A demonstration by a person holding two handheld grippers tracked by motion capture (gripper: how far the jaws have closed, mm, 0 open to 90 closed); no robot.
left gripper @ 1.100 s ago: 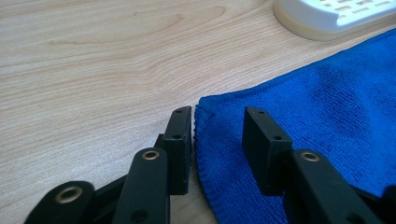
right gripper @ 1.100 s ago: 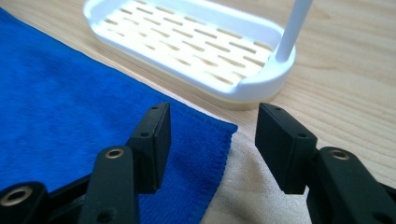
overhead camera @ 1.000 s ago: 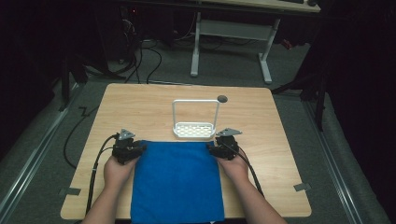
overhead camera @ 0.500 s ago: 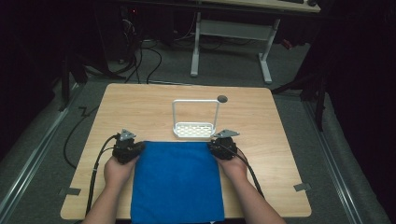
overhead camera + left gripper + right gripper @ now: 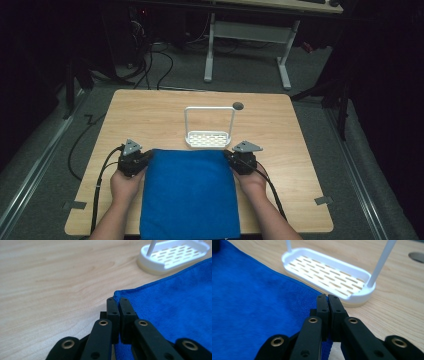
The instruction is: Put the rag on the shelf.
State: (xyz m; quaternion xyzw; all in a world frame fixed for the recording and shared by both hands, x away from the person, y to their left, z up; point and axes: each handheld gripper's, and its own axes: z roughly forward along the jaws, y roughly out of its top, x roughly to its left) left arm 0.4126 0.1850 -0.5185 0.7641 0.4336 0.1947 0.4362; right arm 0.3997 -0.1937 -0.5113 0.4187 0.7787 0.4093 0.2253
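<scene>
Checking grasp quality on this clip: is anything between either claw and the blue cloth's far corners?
Nothing visible. The left claw and the right claw have just closed, each pinching a far corner of the blue cloth. The white rack stands just beyond the cloth's far edge.

Plain blue cloth (image 5: 187,195), white slotted rack (image 5: 209,139), seemingly pale wood-grain table (image 5: 150,120), black tongs (image 5: 117,305)

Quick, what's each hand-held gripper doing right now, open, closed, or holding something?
Left hand-held gripper: just closed, clamped on the blue towel at its far left corner.
Right hand-held gripper: just closed, clamped on its far right corner.
</scene>
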